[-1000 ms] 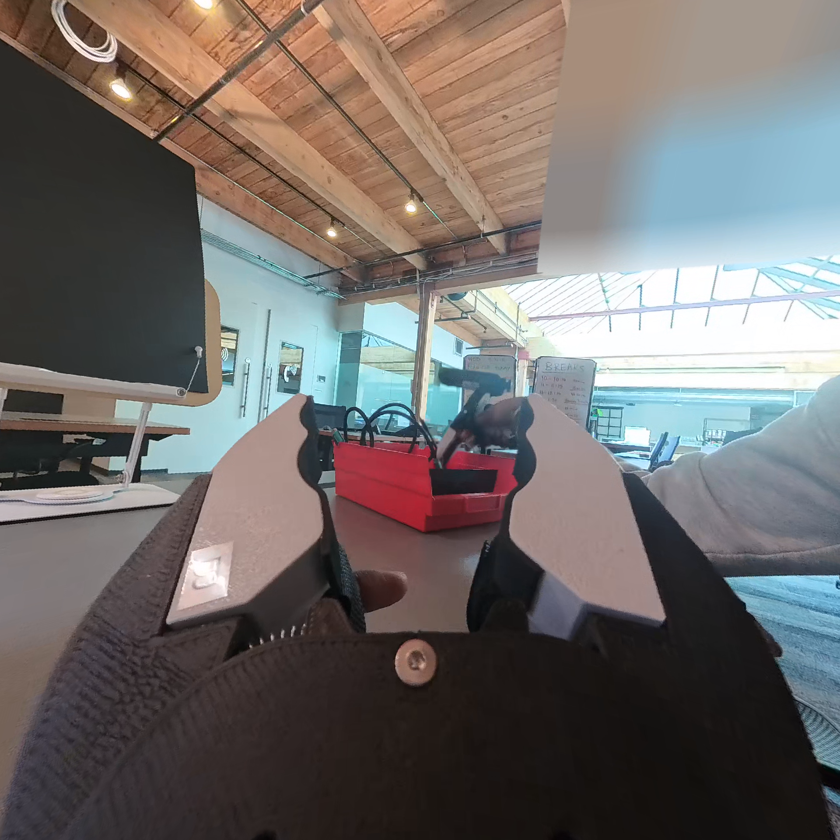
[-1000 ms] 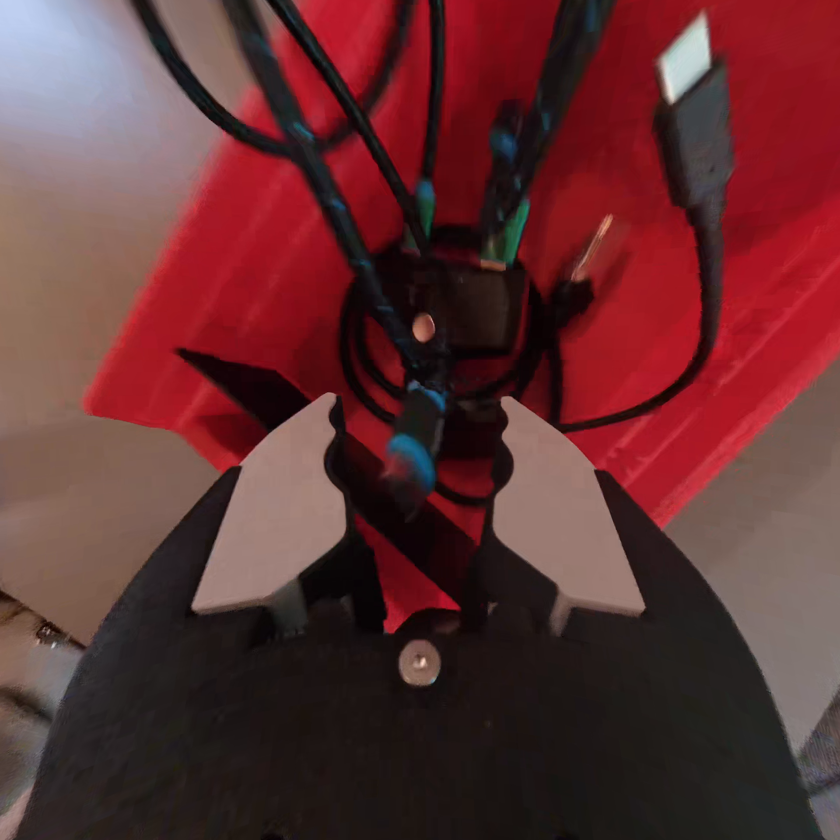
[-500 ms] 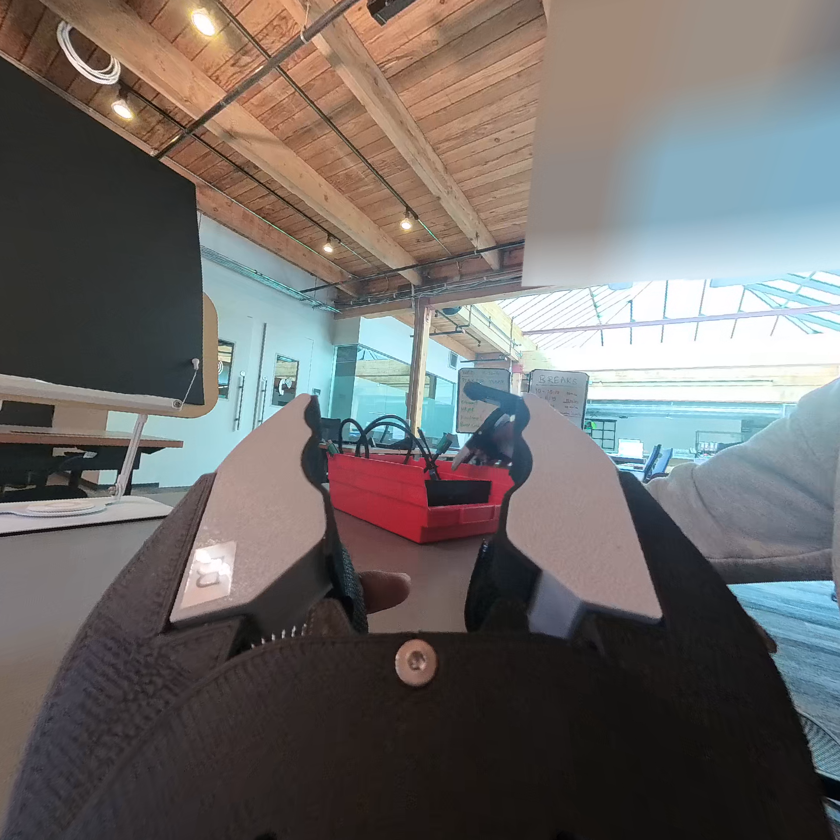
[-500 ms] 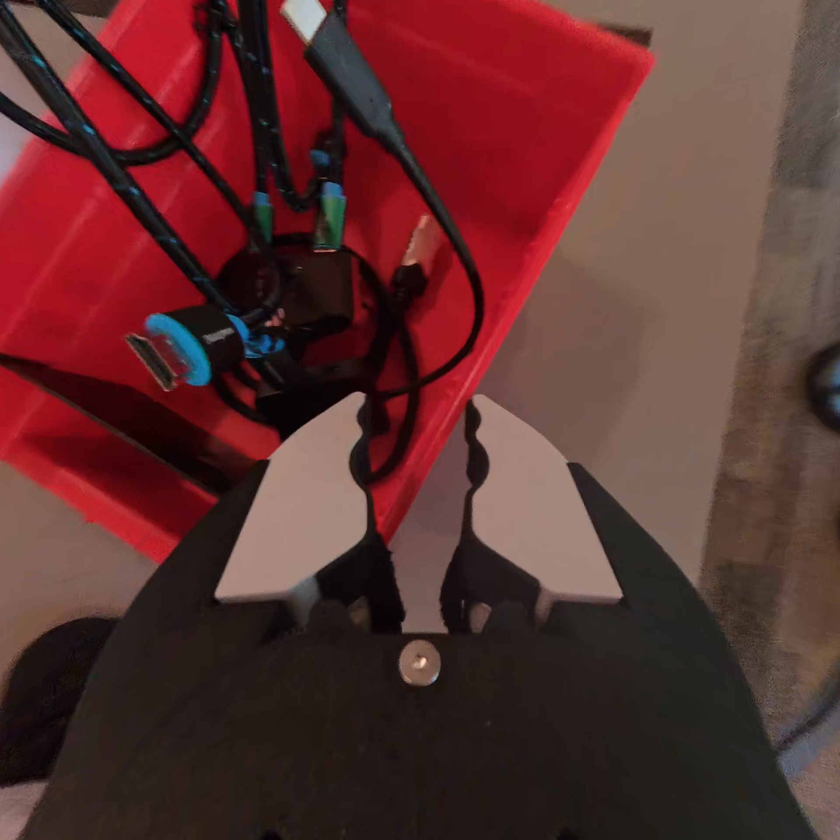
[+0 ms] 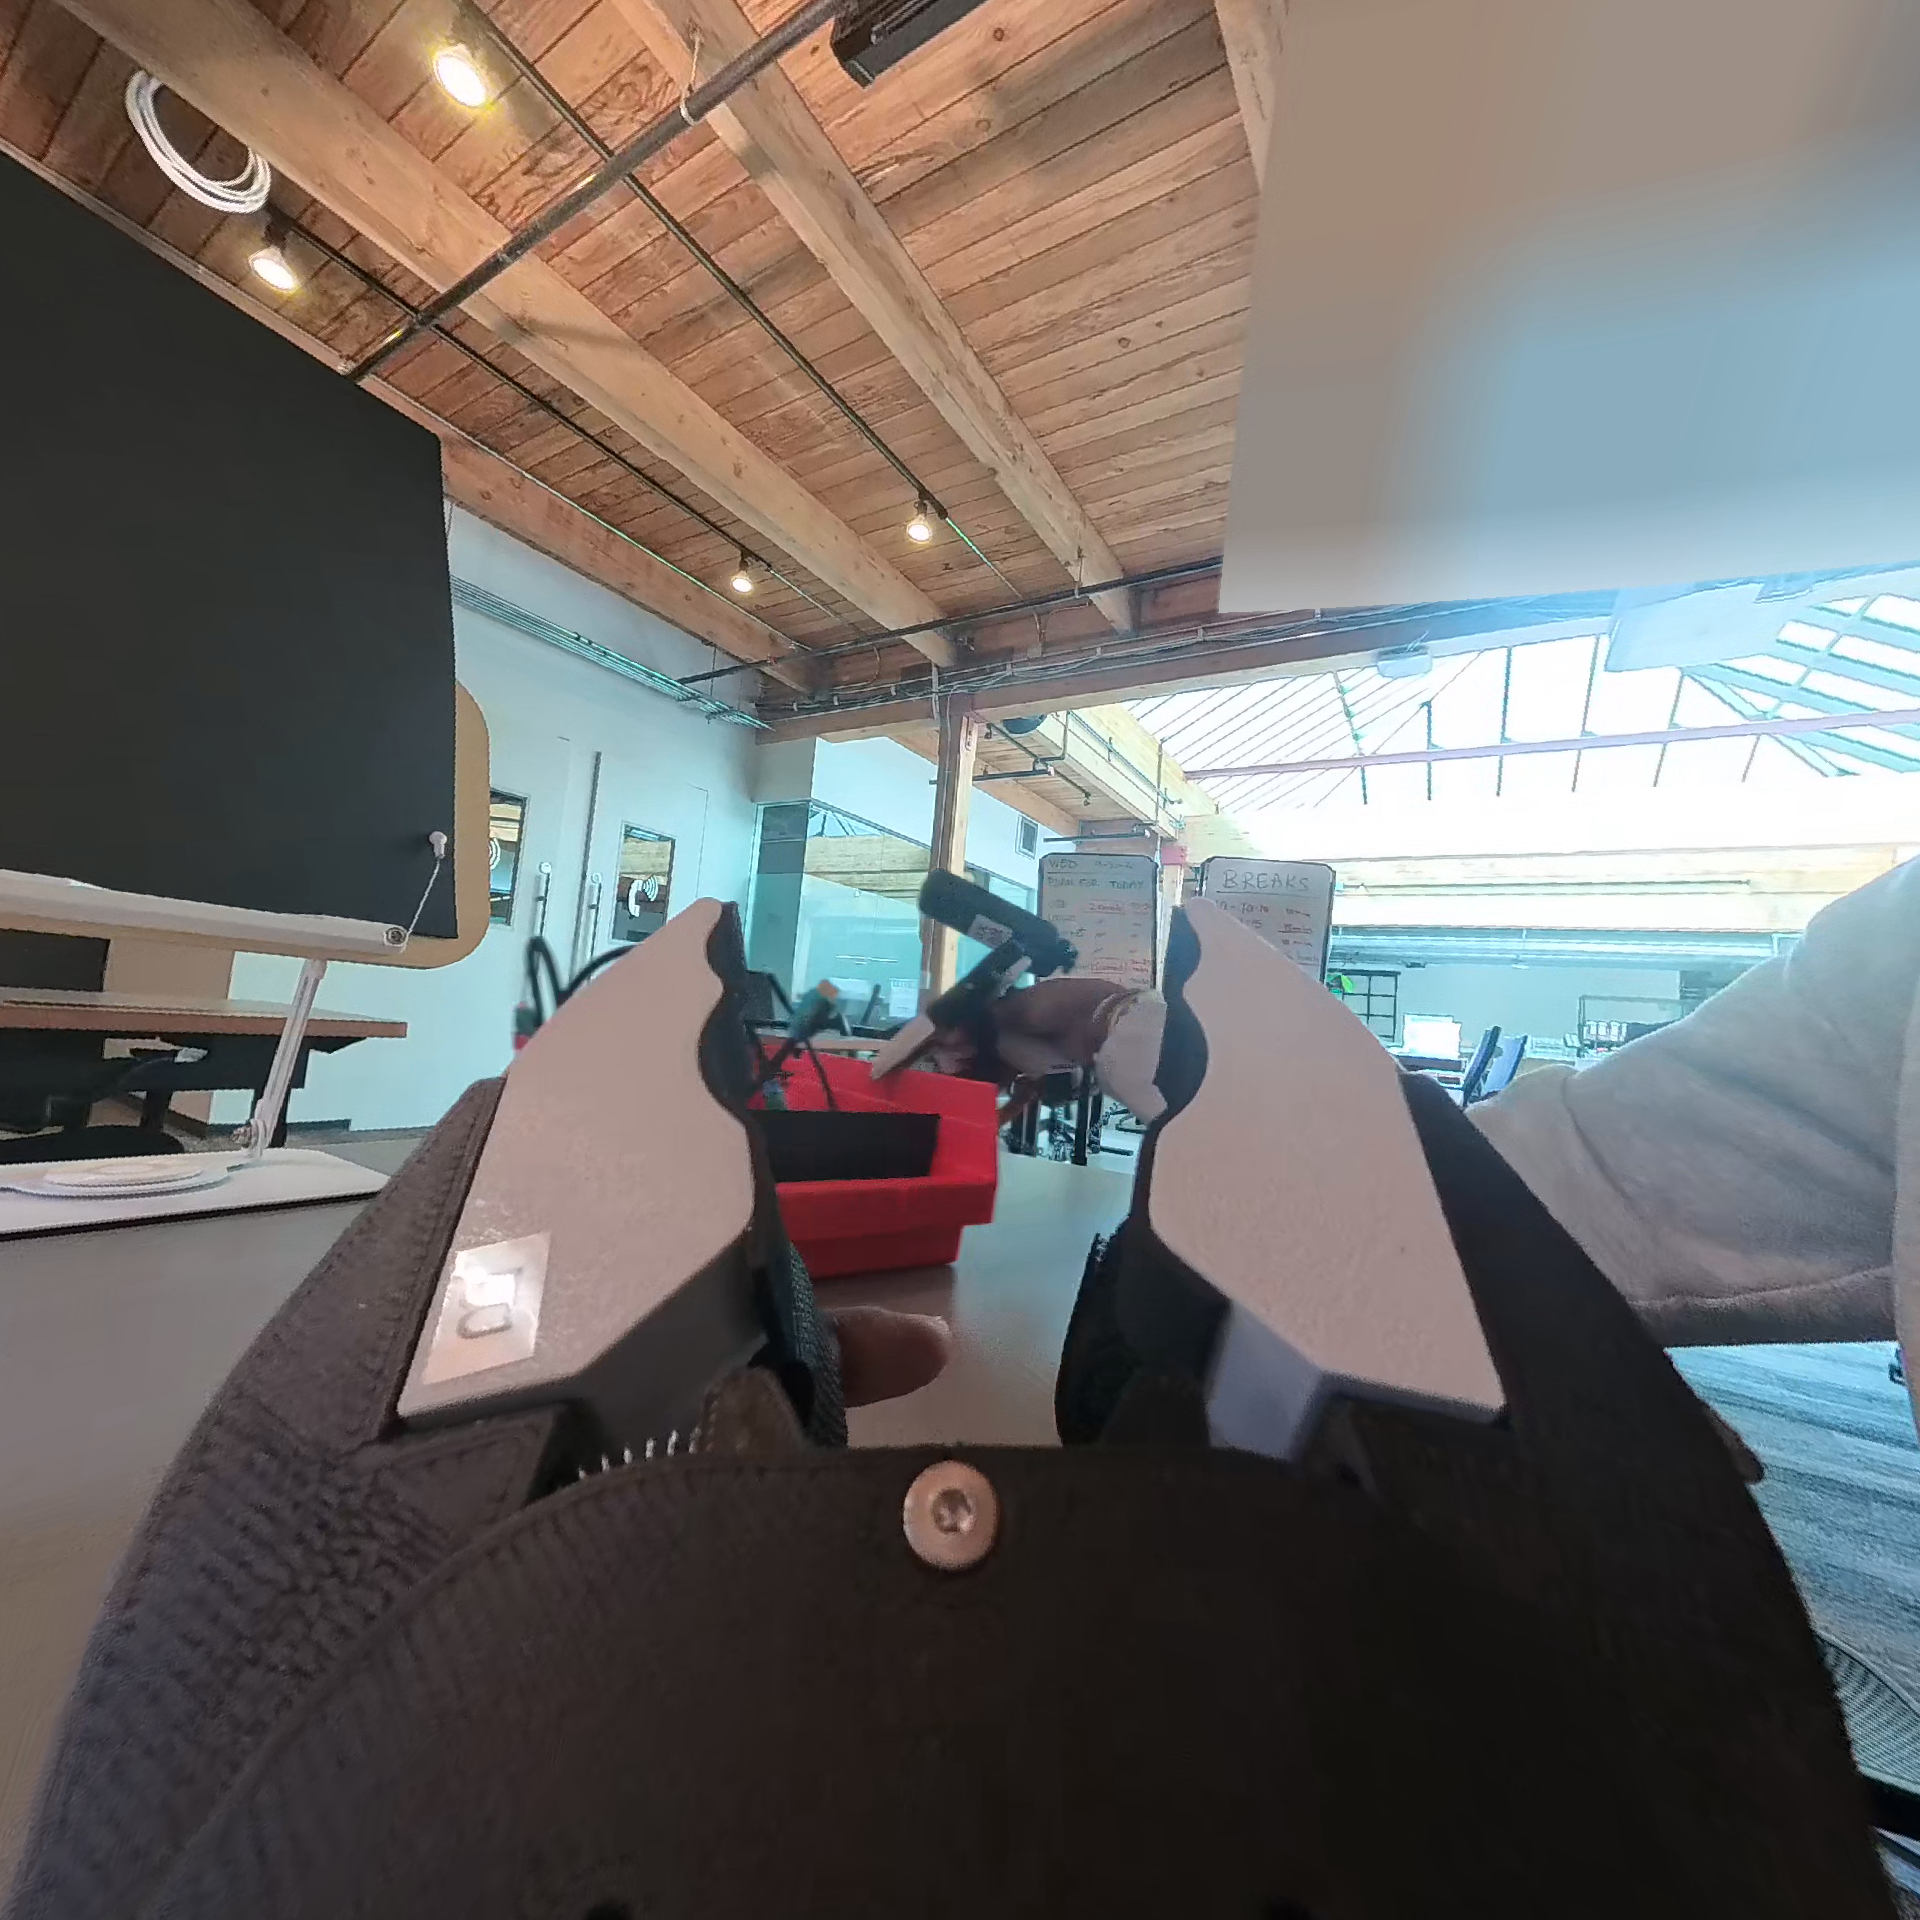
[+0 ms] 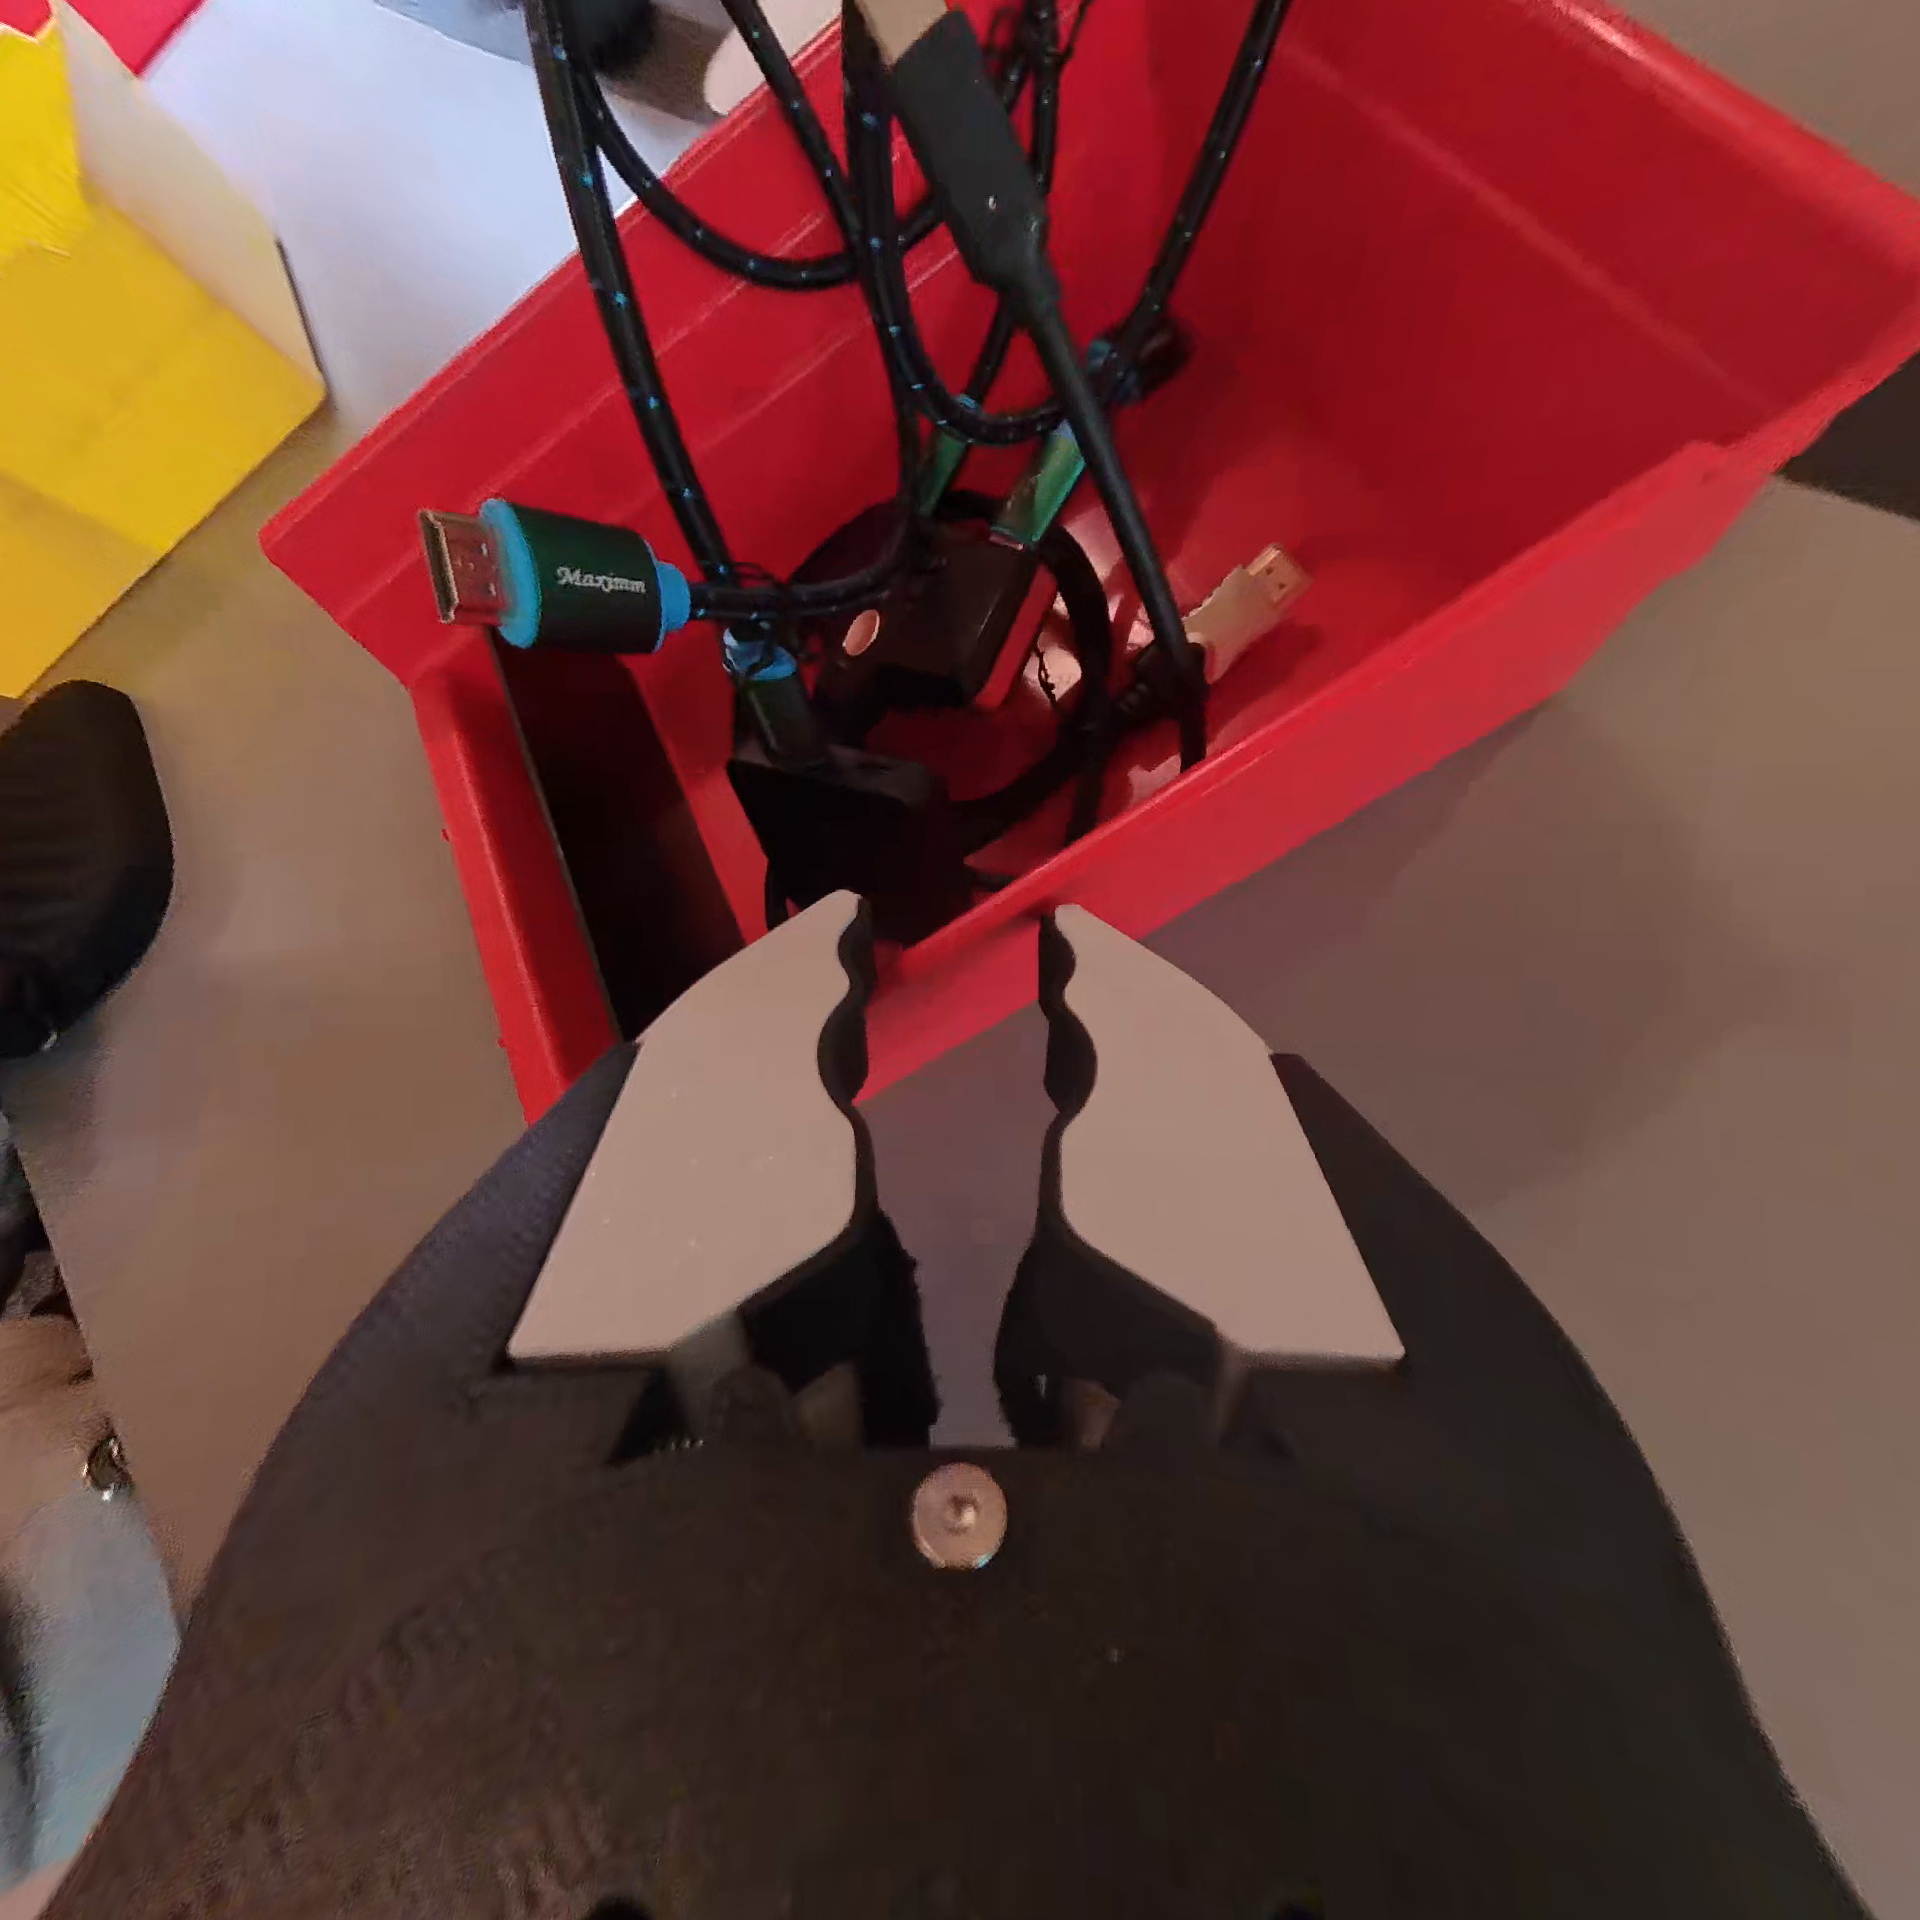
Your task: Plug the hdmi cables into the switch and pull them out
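A red bin (image 6: 1455,416) holds tangled black braided HDMI cables. A small black switch (image 6: 966,623) lies on its floor with two green-collared plugs (image 6: 1039,488) in it. A second black box (image 6: 842,821) lies nearer, with a blue-collared plug (image 6: 769,696) at its top. A loose blue-ended HDMI plug (image 6: 561,582) hangs over the bin's left front corner. My right gripper (image 6: 951,914) is open a narrow gap, empty, at the bin's near wall. My left gripper (image 5: 951,914) is open and empty, low over the table, facing the red bin (image 5: 883,1195).
A yellow box (image 6: 125,395) and a white sheet (image 6: 416,208) lie left of the bin. A dark rounded object (image 6: 73,852) sits at the left edge. A black plug (image 6: 966,135) on a thin cable and a pale plug (image 6: 1247,603) are in the bin. A dark screen on a white stand (image 5: 208,623) stands left.
My right gripper has drawn back from over the bin to its near wall and its jaws have narrowed. The blue-ended plug, between the fingers a second ago, now lies apart at the left.
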A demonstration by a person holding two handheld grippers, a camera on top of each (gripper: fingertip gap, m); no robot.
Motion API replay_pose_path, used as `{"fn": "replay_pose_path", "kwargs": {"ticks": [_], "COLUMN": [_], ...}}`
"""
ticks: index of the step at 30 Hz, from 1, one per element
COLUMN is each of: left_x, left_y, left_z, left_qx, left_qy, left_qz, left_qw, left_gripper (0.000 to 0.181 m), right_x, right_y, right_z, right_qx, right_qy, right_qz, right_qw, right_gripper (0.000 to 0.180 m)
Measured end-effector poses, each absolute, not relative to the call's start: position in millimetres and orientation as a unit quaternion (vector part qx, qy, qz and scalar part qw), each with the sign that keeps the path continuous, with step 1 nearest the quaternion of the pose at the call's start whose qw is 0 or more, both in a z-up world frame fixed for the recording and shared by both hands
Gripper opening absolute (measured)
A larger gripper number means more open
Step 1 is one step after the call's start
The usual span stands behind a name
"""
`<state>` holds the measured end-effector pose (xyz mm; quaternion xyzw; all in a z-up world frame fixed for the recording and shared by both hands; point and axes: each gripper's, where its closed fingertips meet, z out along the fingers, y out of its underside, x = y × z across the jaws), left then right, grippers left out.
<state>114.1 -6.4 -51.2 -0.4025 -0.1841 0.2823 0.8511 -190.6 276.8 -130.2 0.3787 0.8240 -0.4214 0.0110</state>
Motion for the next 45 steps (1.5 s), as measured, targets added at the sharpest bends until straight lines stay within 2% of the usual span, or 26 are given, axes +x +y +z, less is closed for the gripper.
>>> {"fn": "replay_pose_path", "kwargs": {"ticks": [7, 15, 19, 24, 25, 30, 38, 41, 45], "left_x": [114.8, 115.5, 118.1, 122.6, 123.0, 123.7, 132.9, 138.1, 141.2], "left_y": [-6.2, -6.1, -6.1, -10.0, -10.6, -9.4, -26.2, -71.8, -170.9], "left_z": [-51.2, -51.3, -50.7, -47.8, -47.6, -48.1, -40.9, -29.6, -21.4], "left_qx": [-0.402, -0.403, -0.402, -0.386, -0.385, -0.388, -0.396, -0.424, -0.48], "left_qy": [-0.182, -0.181, -0.175, -0.168, -0.168, -0.166, -0.176, -0.201, -0.266], "left_qz": [0.283, 0.286, 0.284, 0.287, 0.287, 0.289, 0.304, 0.398, 0.554], "left_qw": [0.851, 0.85, 0.853, 0.86, 0.861, 0.859, 0.848, 0.788, 0.626], "left_gripper": [0.075, 0.075, 0.072, 0.074, 0.069, 0.068, 0.068, 0.068, 0.067], "right_x": [-199.2, -192.6, -168.7, -117.3, -112.5, -101.8, -124.8, -107.2, -94.9], "right_y": [182.5, 98.2, 44.6, -33.8, -44.1, -58.3, -14.3, -25.2, -31.1], "right_z": [-127.7, -122.9, -125.5, -120.4, -117.1, -108.1, -79.8, -80.7, -77.5], "right_qx": [0.318, 0.261, 0.224, 0.168, 0.165, 0.136, 0.208, 0.155, 0.129], "right_qy": [0.816, 0.822, 0.829, 0.781, 0.758, 0.673, 0.498, 0.531, 0.524], "right_qz": [-0.482, -0.496, -0.492, -0.597, -0.628, -0.727, -0.84, -0.832, -0.841], "right_qw": [0.016, -0.098, -0.145, -0.071, -0.052, 0.014, 0.058, 0.04, 0.034], "right_gripper": [0.03, 0.017, 0.026, 0.067, 0.07, 0.073, 0.09, 0.096, 0.101]}}
